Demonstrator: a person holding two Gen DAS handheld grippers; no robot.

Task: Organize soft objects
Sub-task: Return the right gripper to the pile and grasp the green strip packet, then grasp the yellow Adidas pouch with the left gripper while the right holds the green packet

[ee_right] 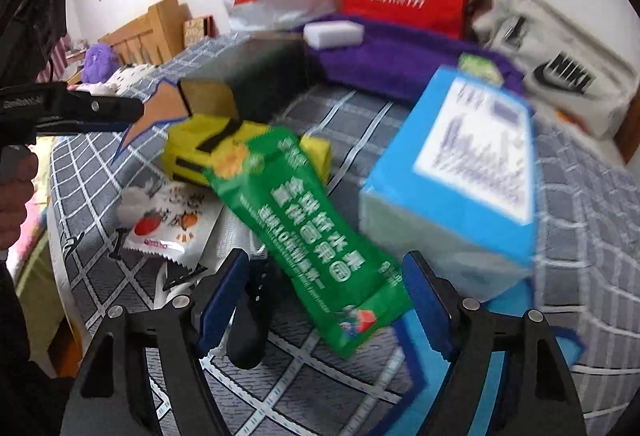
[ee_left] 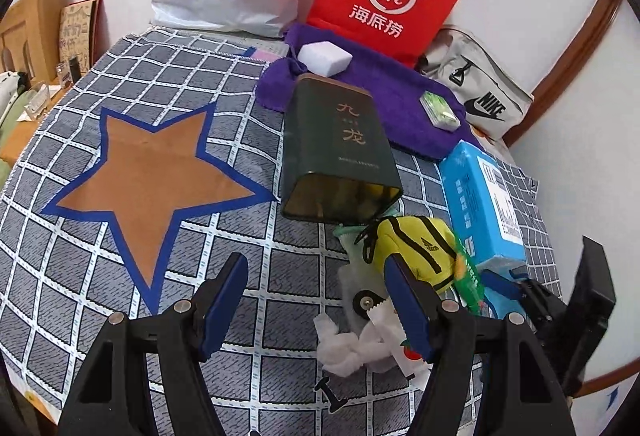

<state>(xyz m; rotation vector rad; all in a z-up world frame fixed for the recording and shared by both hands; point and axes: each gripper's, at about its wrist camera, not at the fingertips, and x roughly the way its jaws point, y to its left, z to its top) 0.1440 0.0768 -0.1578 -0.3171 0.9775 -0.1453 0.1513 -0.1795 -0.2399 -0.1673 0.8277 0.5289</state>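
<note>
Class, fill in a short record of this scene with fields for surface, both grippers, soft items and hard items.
surface: checked cloth with a brown star
left gripper: open, empty, above the cloth
right gripper: open, green packet between its fingers
soft items: yellow pouch, purple towel, crumpled tissue
hard items: dark tin lying on its side, blue box

Our left gripper hovers wide open over the checked cloth.

Ahead we see a dark green tin on its side, a yellow pouch at its open mouth, crumpled white tissue near our right finger, and an orange star to the left.
</note>
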